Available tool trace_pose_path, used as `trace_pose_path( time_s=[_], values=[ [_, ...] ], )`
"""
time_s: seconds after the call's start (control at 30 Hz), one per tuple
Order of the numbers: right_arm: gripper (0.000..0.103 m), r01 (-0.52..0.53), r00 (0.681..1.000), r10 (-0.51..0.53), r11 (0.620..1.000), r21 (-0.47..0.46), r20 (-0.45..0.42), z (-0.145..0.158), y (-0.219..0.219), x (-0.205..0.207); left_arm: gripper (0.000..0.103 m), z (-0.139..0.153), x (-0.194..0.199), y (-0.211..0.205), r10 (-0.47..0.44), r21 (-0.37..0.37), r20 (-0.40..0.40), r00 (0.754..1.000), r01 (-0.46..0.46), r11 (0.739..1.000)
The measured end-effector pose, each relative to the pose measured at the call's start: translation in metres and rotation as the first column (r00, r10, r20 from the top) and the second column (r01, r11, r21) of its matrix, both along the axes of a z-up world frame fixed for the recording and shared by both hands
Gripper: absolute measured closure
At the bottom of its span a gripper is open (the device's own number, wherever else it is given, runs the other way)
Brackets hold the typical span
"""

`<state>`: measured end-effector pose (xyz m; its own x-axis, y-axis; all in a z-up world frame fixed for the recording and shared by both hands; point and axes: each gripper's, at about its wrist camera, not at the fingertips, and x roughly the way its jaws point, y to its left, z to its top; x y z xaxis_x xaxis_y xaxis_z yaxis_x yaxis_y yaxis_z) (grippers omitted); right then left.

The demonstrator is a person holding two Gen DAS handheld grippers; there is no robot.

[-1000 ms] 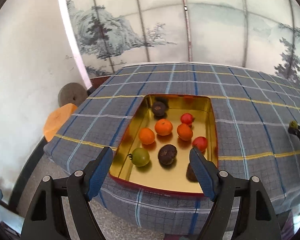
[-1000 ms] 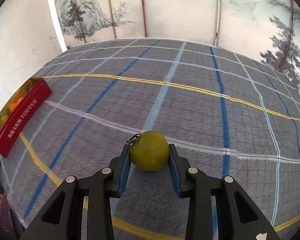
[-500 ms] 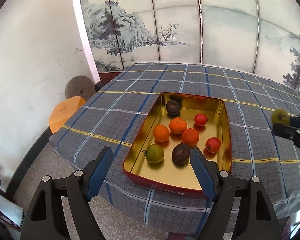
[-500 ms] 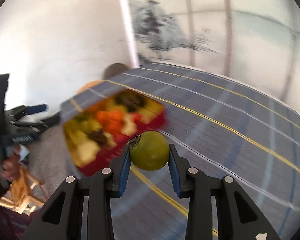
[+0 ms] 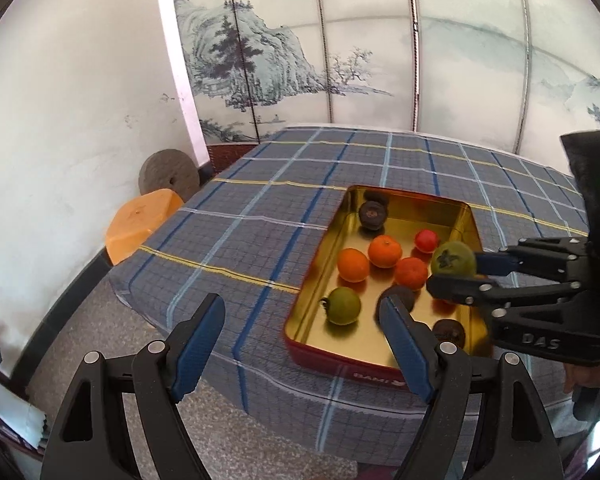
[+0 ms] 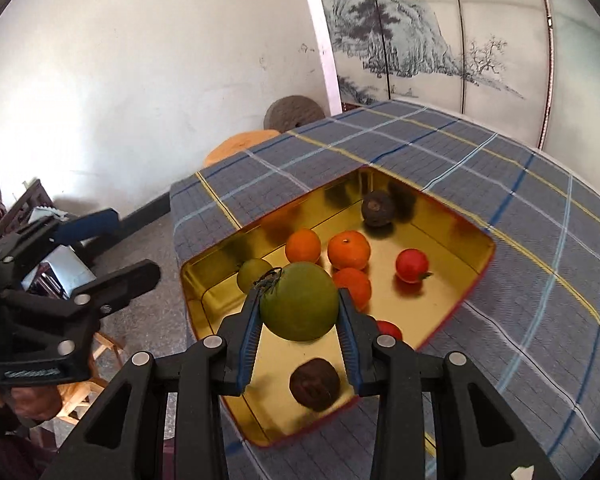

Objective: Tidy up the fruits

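Swinging in from the bare cloth, the right gripper (image 6: 299,330) now hangs over the gold-lined red metal tin (image 6: 474,280), its blue pads clenched on a round green tomato with a dry stem (image 6: 299,307). From the left camera that fruit (image 5: 453,258) sits at three o'clock, above the tin's right side. Below lie three oranges (image 6: 349,250), red tomatoes (image 6: 411,265), dark passionfruit (image 6: 315,384) and another green tomato (image 5: 343,305). The left gripper (image 5: 300,332) hovers with fingers spread wide, grasping nothing, off the checked tablecloth's (image 5: 236,240) edge.

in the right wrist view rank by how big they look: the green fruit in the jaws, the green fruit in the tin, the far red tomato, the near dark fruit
1. Held green fruit, though it is nearest the camera
2. Near dark fruit
3. Green fruit in the tin and far red tomato: similar; the green one is partly hidden
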<state>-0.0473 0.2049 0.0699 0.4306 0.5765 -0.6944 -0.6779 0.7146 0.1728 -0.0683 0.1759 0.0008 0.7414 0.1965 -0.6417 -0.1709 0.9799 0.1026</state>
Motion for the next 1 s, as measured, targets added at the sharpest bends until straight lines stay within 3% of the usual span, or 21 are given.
trace_pose_path(
  time_s=[0.27, 0.33, 0.4, 0.7, 1.0],
  values=[
    [0.066, 0.024, 1.000, -0.024, 0.999, -0.026, -0.001, -0.009, 0.018, 0.007, 0.018, 0.009, -0.007, 0.006, -0.023, -0.001, 0.046, 0.999, 0.023, 1.000],
    [0.049, 0.031, 1.000, -0.031, 1.000, -0.005, 0.007, -0.005, 0.017, 0.006, 0.016, 0.012, -0.009, 0.006, -0.031, -0.002, 0.054, 0.998, 0.031, 1.000],
    [0.041, 0.041, 0.998, -0.043, 0.999, 0.036, 0.045, 0.004, 0.012, 0.001, 0.015, 0.014, -0.010, 0.005, -0.034, 0.001, 0.065, 0.997, 0.034, 0.999],
    [0.036, 0.094, 0.977, -0.115, 0.988, 0.119, 0.180, 0.039, -0.022, -0.035, 0.010, 0.036, -0.022, -0.007, -0.081, 0.027, 0.130, 0.988, 0.078, 0.997],
    [0.035, 0.155, 0.953, -0.187, 0.977, 0.143, 0.238, 0.057, -0.072, -0.074, 0.000, 0.064, -0.038, -0.029, -0.146, 0.058, 0.211, 0.967, 0.136, 0.989]
  ],
)
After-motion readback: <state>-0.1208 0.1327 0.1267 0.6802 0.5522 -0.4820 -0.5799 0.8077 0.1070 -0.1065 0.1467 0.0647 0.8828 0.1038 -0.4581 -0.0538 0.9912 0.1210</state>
